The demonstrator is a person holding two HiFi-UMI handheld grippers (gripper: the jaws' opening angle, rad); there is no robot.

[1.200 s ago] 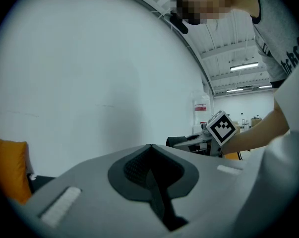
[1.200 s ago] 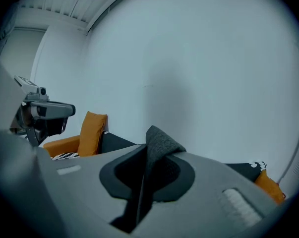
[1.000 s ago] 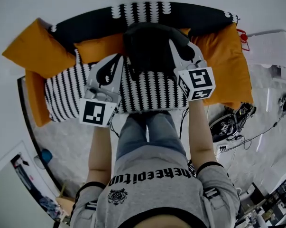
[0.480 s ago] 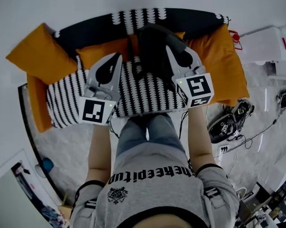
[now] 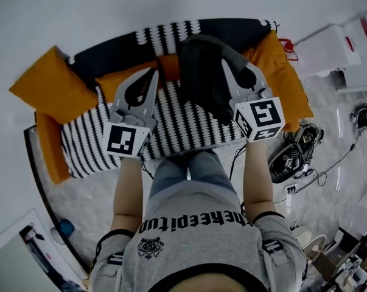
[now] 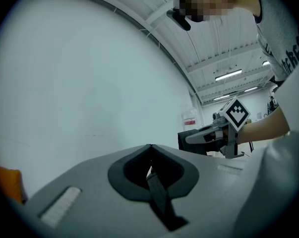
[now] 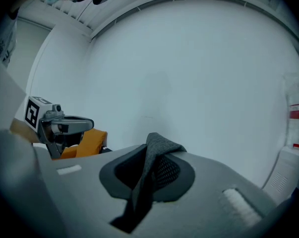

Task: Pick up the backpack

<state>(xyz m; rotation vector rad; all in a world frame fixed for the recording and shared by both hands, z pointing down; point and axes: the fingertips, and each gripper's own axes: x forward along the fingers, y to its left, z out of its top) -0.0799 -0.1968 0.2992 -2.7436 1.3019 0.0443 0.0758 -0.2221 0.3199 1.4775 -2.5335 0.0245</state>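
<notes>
- Black backpack [image 5: 204,81] of soft fabric hangs just beside and below the jaws of the right gripper [image 5: 227,62]. It is between the two grippers, over a black-and-white striped sofa [image 5: 177,123] with orange cushions [image 5: 46,87].
- Right gripper: the jaws are almost together and pinch the padded mesh shoulder strap [image 7: 159,155], which folds over their tips.
- Left gripper [image 5: 151,73]: the jaws are closed on a narrow black webbing strap [image 6: 159,195] that runs down through their gap.
- Writing: the grey shirt [image 5: 195,248] has white letters that I cannot read with certainty.
- Each marker cube [image 5: 260,119] carries black-and-white square patterns.
- A red-and-white label [image 7: 298,114], well to the right of the right jaws, is too small to read.
</notes>
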